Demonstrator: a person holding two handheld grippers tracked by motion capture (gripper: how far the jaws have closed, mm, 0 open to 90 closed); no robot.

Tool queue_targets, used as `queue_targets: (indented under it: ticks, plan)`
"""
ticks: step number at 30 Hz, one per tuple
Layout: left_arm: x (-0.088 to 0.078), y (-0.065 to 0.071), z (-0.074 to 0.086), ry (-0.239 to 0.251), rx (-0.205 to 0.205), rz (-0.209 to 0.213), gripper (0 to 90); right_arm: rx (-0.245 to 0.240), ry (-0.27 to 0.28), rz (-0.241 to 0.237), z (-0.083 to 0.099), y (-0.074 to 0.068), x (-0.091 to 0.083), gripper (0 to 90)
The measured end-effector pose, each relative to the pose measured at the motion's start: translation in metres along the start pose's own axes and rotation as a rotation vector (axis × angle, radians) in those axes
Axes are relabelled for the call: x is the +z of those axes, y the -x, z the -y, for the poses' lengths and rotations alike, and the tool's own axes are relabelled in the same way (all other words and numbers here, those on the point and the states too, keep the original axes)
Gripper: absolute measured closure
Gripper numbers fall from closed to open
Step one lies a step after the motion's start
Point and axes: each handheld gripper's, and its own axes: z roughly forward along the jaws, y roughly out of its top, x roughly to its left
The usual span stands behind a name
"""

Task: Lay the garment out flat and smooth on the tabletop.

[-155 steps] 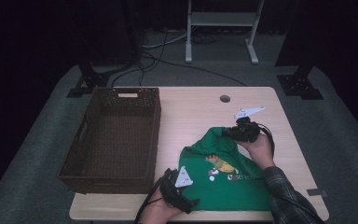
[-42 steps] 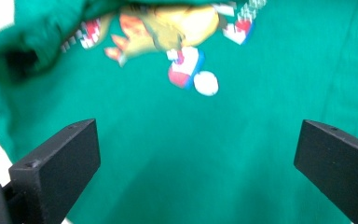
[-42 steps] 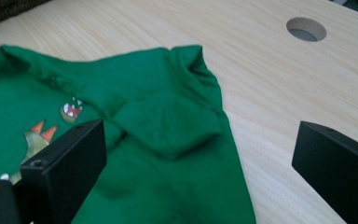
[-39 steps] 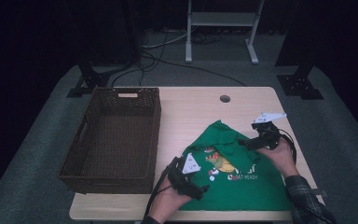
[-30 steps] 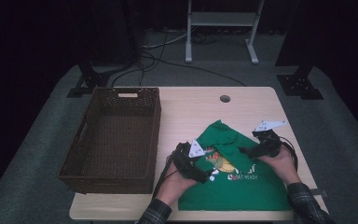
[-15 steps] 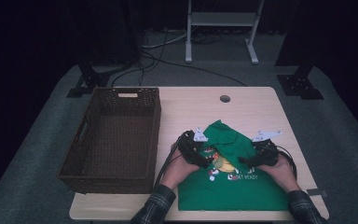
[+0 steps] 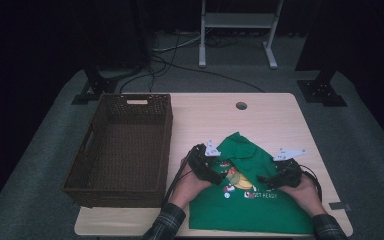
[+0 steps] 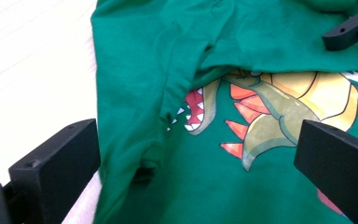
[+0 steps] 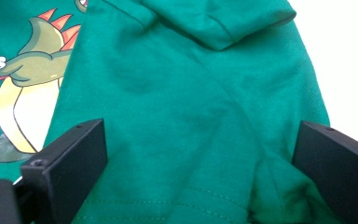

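Two tongs hover over a green T-shirt (image 7: 252, 207) spread on the near right part of the wooden surface (image 7: 260, 117), beside a dark wicker basket (image 7: 122, 150) at the left. The left tongs (image 7: 220, 176) sit over the shirt's left edge; in the left gripper view their jaws stand wide apart, one over the bare surface and one over the dinosaur print (image 8: 289, 102), with nothing between them but cloth lying flat. A folded-over flap of fabric hides the top of the print there, and the dark tip of the other tongs pokes in at the upper right corner. The right tongs (image 7: 267, 181) hang over the shirt's right side, jaws likewise wide, straddling plain green cloth and a sleeve hem (image 9: 223, 39). From the high view the printed lettering is too small to read, and the shirt's lower edge is partly covered by the person's sleeves. Whether either jaw touches the fabric cannot be told.
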Motion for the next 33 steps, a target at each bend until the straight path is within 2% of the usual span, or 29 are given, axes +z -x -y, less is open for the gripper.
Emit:
queue_targets:
  ticks: [3,8,11,15,24,33]
  plan:
    - [-0.002,0.004,0.001,0.0,0.002,0.009,0.0,-0.002,0.0,-0.002,0.003,-0.004,-0.003,2.4]
    - [0.001,0.011,0.007,-0.029,0.013,0.046,0.0,0.0,-0.001,0.001,0.007,-0.008,-0.006,2.5]
    - [0.0,0.014,0.011,-0.024,0.002,0.073,0.0,-0.002,-0.001,-0.001,0.008,-0.011,-0.008,2.5]
    - [0.0,0.019,0.019,-0.044,0.002,0.092,0.0,-0.007,-0.001,-0.007,0.011,-0.015,-0.011,2.4]
    - [-0.009,0.034,0.03,-0.059,0.024,0.093,0.0,-0.016,-0.002,-0.015,0.018,-0.026,-0.018,2.4]
    - [-0.024,0.055,0.043,-0.06,0.026,0.105,0.0,-0.011,-0.004,-0.012,0.031,-0.048,-0.03,2.3]
